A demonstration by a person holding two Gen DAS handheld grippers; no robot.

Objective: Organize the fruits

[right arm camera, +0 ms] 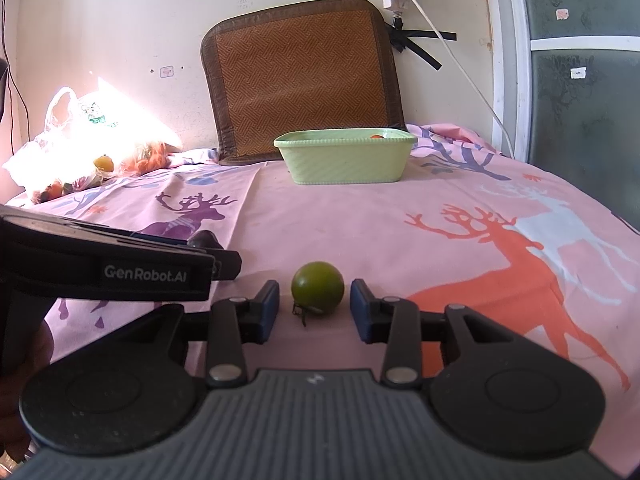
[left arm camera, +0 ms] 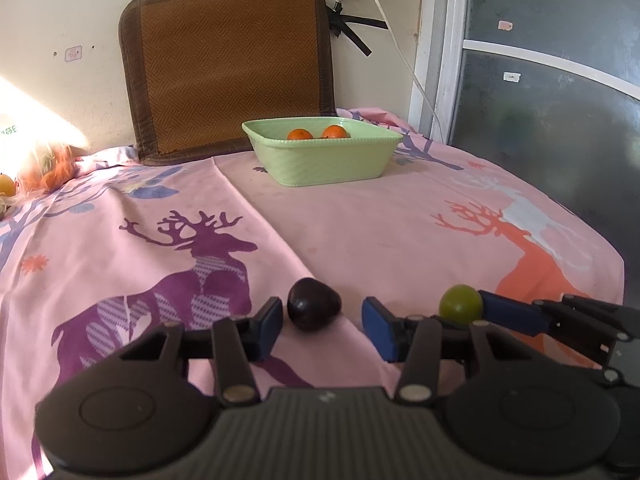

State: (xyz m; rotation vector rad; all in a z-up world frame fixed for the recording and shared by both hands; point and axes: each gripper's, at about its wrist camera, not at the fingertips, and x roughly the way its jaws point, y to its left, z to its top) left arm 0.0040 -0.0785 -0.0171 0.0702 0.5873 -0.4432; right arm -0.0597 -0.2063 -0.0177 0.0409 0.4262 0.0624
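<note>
Fruits were mid-sort: two oranges (left arm camera: 316, 133) already lay in the green basin (left arm camera: 320, 160), far ahead of both sets of fingers. Nearer, the dark plum (left arm camera: 314, 309) sat between the left gripper (left arm camera: 323, 326)'s parted fingers, close beside the left one, unclamped. The green fruit (right arm camera: 318, 287) lay between the right gripper (right arm camera: 314, 312)'s spread fingers, untouched; each likely needed closing, then carrying to the basin.

The left gripper (left arm camera: 322, 326) has its jaws apart around a dark purple fruit (left arm camera: 314, 303) on the pink bed sheet (left arm camera: 360, 224). Two oranges (left arm camera: 318, 133) sit in the green basin (left arm camera: 324, 160).
</note>
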